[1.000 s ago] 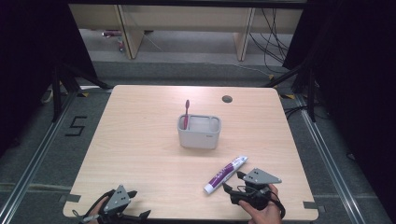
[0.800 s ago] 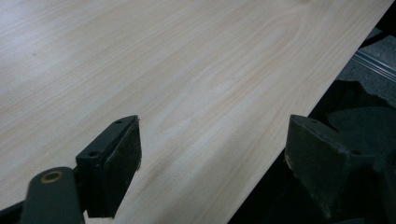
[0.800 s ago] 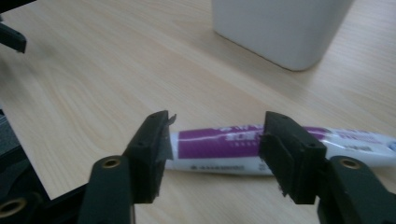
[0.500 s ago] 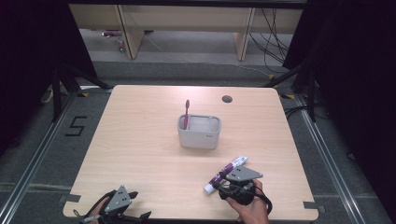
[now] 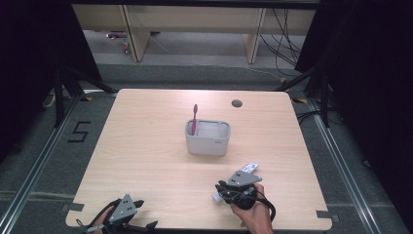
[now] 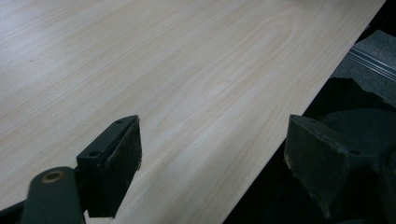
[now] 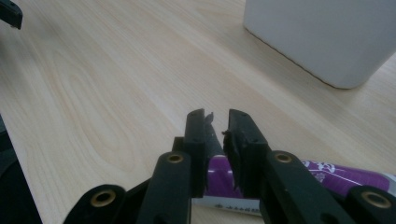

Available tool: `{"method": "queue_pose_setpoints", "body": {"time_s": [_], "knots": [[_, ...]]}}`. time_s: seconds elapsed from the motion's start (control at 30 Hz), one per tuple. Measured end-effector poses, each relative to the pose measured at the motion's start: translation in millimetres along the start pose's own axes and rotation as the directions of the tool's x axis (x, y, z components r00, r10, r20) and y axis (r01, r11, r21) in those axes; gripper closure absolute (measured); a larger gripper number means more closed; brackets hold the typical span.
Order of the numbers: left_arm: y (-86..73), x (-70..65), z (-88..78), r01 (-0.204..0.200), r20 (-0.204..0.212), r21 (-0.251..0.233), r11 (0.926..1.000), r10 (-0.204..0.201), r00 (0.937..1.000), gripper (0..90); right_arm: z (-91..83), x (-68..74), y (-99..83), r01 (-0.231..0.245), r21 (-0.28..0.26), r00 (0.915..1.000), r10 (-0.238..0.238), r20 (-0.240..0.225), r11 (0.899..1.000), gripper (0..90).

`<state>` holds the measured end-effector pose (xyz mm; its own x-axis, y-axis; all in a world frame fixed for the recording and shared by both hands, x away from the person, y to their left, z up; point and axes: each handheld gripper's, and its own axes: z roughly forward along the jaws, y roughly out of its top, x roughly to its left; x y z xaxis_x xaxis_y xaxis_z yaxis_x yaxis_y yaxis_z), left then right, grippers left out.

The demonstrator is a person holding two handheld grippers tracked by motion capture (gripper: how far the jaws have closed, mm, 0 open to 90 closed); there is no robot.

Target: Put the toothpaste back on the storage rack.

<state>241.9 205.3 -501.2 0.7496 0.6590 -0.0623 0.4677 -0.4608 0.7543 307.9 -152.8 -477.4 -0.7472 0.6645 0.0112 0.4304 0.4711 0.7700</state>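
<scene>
The right gripper (image 5: 233, 191) is sliding left along the lower right of the high view — its jaws have just been closing on the purple toothpaste tube (image 7: 327, 175), now pinched between them.

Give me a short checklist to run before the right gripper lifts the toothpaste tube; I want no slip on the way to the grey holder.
1. Grip: the right gripper has just been closing its jaws, which now pinch the toothpaste tube. Ok.
2. Grip position: the jaws hold the tube across its purple body; which end, cannot tell.
3. Tube free of the table: it lies on the wood. Not ok.
4. Room in the holder: the pink toothbrush stands at its left side, the right side looks free. Ok.
5. Path from tube to holder: bare wood. Ok.
6. Left gripper: open at the near edge, out of the way. Ok.
</scene>
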Motion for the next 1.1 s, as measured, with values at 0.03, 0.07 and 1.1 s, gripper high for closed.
{"method": "queue_pose_setpoints", "body": {"time_s": [0.03,0.07,1.1], "knots": [[-0.1,1.3,-0.6,-0.016,-0.008,0.016,0.9997,0.016,0.9998,18.5,0.7,-0.3,0.3,0.008,0.001,1.0,-0.008,0.003,1.0,78.5],[-0.3,1.4,-0.8,-0.02,-0.007,0.02,0.9996,0.02,0.9998,18.5,2.4,0.0,0.3,0.004,-0.001,1.0,-0.004,-0.005,1.0,78.6],[-0.9,-0.2,-1.0,-0.018,-0.003,0.013,0.9998,0.018,0.9998,18.5,27.2,3.2,5.2,0.006,0.08,0.999,-0.002,-0.045,0.997,81.3]]}}
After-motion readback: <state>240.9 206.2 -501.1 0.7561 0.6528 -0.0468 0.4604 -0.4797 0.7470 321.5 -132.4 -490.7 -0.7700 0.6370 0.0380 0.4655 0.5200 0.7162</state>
